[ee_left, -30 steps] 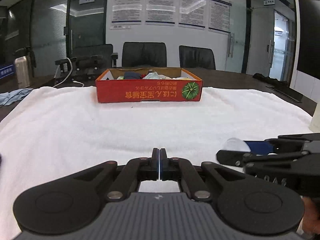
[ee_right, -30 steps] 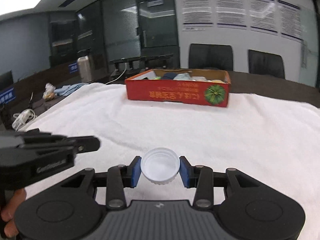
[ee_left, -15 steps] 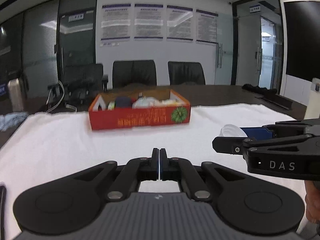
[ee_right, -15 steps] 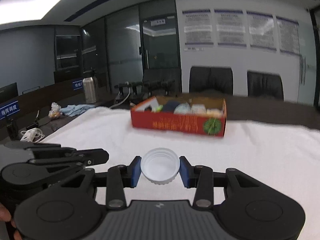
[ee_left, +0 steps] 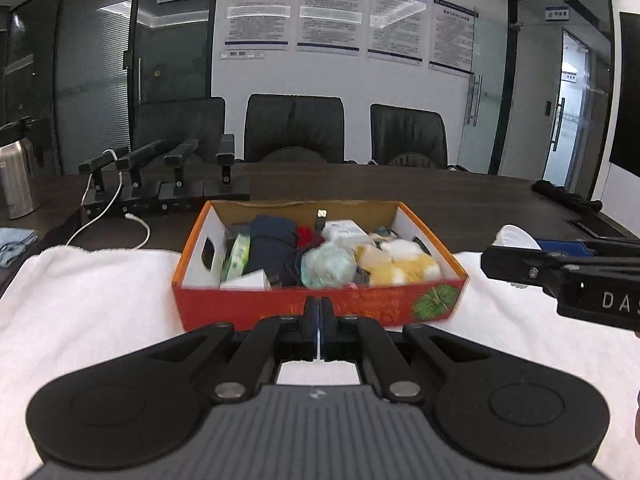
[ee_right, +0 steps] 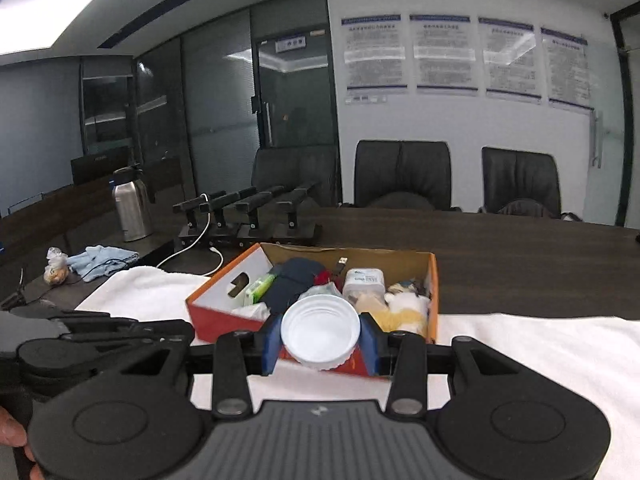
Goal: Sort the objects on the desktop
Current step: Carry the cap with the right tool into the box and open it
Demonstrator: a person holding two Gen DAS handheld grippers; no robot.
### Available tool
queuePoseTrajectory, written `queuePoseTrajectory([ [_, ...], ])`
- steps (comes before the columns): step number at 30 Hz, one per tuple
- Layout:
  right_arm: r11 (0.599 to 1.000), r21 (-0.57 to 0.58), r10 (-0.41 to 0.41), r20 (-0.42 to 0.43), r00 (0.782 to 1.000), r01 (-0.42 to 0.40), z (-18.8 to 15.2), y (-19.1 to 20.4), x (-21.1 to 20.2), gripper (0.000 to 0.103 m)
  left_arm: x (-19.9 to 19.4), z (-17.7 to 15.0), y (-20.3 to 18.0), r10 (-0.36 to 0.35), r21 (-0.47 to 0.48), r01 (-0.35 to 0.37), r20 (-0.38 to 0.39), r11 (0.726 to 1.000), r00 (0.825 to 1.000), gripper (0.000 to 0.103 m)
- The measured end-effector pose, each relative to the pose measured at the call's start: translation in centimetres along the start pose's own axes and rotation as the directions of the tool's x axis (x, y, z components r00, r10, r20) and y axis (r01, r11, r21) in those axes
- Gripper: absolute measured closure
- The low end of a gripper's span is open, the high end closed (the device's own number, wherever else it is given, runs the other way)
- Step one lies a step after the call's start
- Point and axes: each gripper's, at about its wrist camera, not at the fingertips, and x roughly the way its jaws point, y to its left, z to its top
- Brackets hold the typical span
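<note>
Right gripper point(ee_right: 320, 346) jaws pinch the white cap point(ee_right: 319, 334), box point(ee_right: 432, 280) just ahead & below; left gripper point(ee_left: 319, 320) jaws shut, empty.

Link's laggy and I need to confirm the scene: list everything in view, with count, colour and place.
cardboard box: one, orange-red, on the towel, full of small items
white lid: one, clamped in the right gripper, in front of the box
towel: one, white, covering the near table
table: one, dark wood
black stands: four, behind the box, white cable attached
steel flask: one, far left
blue cloth: one, left table edge
chairs: three, black, by the wall
left gripper: shut, empty
right gripper: gripping the lid
</note>
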Motion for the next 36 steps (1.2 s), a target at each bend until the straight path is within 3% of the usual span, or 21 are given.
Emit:
queuePoseTrajectory([
  [6, 0.998, 0.051, 0.031, -0.108, 0.994, -0.025, 4.2, -2.8, 8.0, 0.064, 7.0, 3.5, 1.8, 0.035, 0.002, -0.034, -0.082, 0.999, 0.996, 0.102],
  [10, 0.995, 0.094, 0.043, -0.215, 0.976, -0.023, 5.7, -4.7, 13.4, 0.064, 11.5, 5.5, 3.3, 0.037, -0.015, -0.04, -0.157, 0.999, 0.987, 0.102],
  [15, 0.997, 0.08, 0.027, -0.346, 0.938, 0.0, 5.5, -4.9, 20.3, 0.064, 16.8, 6.4, 4.4, 0.032, 0.002, -0.033, -0.273, 0.999, 0.962, 0.102],
  [21, 0.997, 0.041, -0.04, -0.416, 0.908, 0.062, 5.0, -4.6, 26.7, 0.064, 20.8, 6.6, 5.2, 0.048, 0.009, -0.047, -0.34, 0.999, 0.939, 0.102],
  [25, 0.998, 0.034, -0.027, -0.447, 0.894, 0.047, 5.0, -4.2, 29.0, 0.064, 22.3, 7.1, 5.4, 0.068, 0.039, -0.058, -0.364, 0.998, 0.929, 0.102],
  [27, 0.998, 0.046, -0.009, -0.46, 0.888, 0.034, 5.1, -4.2, 29.6, 0.064, 23.0, 7.2, 5.9, 0.062, 0.021, -0.058, -0.385, 0.998, 0.921, 0.102],
  [34, 0.992, 0.118, 0.089, -0.486, 0.87, -0.036, 5.4, -3.7, 31.2, 0.063, 23.2, 8.1, 7.2, 0.043, -0.035, -0.062, -0.399, 0.997, 0.916, 0.1],
  [35, 0.99, 0.136, 0.107, -0.481, 0.87, -0.047, 5.5, -3.6, 31.3, 0.061, 23.1, 8.1, 7.3, 0.048, -0.035, -0.068, -0.398, 0.997, 0.916, 0.099],
  [36, 0.987, 0.151, 0.124, -0.476, 0.871, -0.058, 5.7, -3.5, 31.4, 0.048, 22.9, 8.2, 7.4, 0.053, -0.034, -0.072, -0.4, 0.997, 0.915, 0.099],
])
